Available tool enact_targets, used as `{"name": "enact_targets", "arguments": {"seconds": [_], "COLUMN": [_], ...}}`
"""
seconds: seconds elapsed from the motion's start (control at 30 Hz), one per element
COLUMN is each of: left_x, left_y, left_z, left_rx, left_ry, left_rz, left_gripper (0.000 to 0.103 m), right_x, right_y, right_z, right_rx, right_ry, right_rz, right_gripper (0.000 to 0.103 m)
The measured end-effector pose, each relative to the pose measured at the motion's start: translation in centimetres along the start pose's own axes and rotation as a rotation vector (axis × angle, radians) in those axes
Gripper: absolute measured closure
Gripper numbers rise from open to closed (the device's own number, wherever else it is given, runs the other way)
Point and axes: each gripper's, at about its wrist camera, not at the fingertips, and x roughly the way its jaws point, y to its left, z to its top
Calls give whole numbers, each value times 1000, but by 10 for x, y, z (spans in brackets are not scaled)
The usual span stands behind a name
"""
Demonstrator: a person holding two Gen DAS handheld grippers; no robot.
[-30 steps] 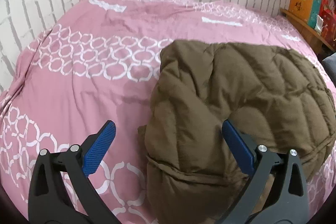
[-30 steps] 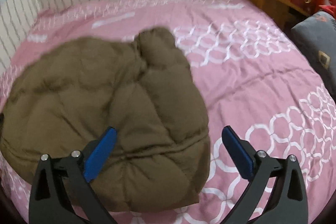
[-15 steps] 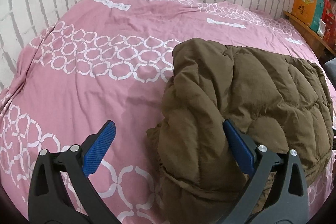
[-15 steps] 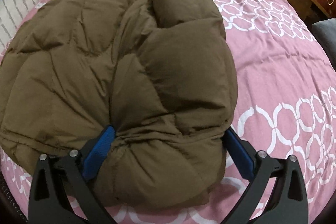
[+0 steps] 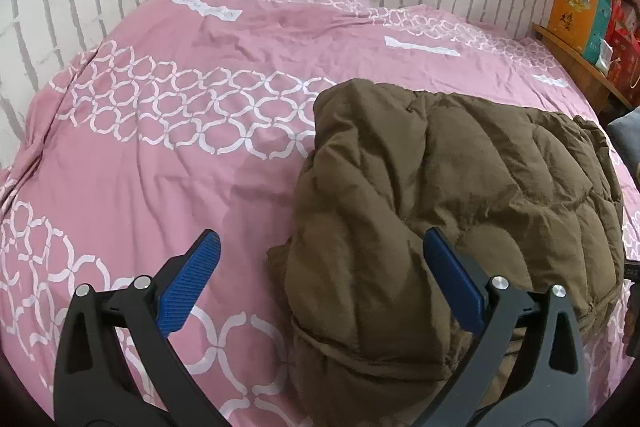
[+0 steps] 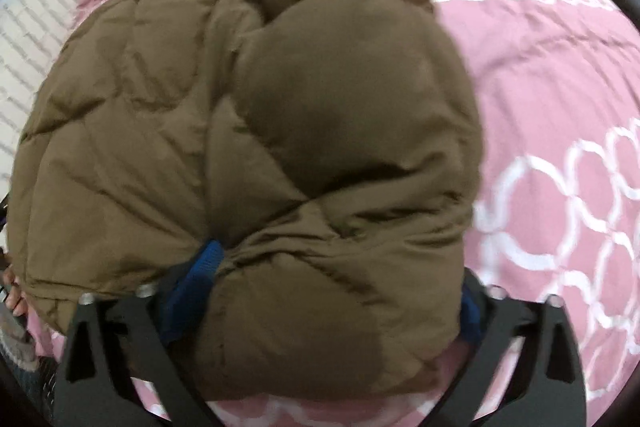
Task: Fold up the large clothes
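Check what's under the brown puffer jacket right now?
Pink patterned bedcover shows all around the brown puffer jacket, so it lies on that. Whatever is beneath the folded layers is covered. Right claw straddles its near edge.

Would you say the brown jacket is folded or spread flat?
Folded: the brown jacket lies bunched in doubled layers on the pink bedspread.

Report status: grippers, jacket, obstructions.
Left hand-held gripper open, empty, right finger over the jacket edge. Right hand-held gripper open, jaws straddling the near fold of the brown puffer jacket. Jacket bunched on the pink bedspread. Nothing in the way.
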Motion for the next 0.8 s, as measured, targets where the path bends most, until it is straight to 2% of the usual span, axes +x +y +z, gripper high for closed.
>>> {"name": "enact_targets", "arguments": {"seconds": [0.03,0.07,0.13,0.2,0.23,0.3,0.4,0.47,0.53,0.63,0.73,0.8], "left_x": [0,1,4,4,4,2,1,1,1,23,46,51], "left_y": [1,2,6,12,13,9,-6,-13,-8,0,-3,-8], "left_z": [-1,-3,-7,-11,-13,-17,-26,-36,-42,-49,-57,-56], "left_rx": [0,-2,-28,-80,-93,-100,-78,-40,-35,-34,-19,-16], "left_ry": [2,19,68,112,123,138,169,165,167,247,302,310], "left_rz": [3,2,-24,-67,-77,-98,-148,-51,-27,-92,-125,-142], "left_gripper": [3,3,3,3,3,3,3,3,3,3,3,3], "right_x": [1,4,6,11,14,18,22,20,22,22,18,18], "right_y": [9,16,32,51,61,69,66,54,56,53,38,32], "right_z": [1,2,5,7,9,10,10,10,9,13,12,15], "right_rx": [-26,-43,-112,-190,-232,-250,-215,-184,-178,-172,-167,-155], "right_ry": [-1,-1,8,20,30,38,30,22,17,27,29,25], "right_rz": [6,6,-44,-107,-150,-181,-156,-135,-133,-126,-116,-110], "right_gripper": [30,34,46,51,51,51,49,48,47,45,42,40]}}
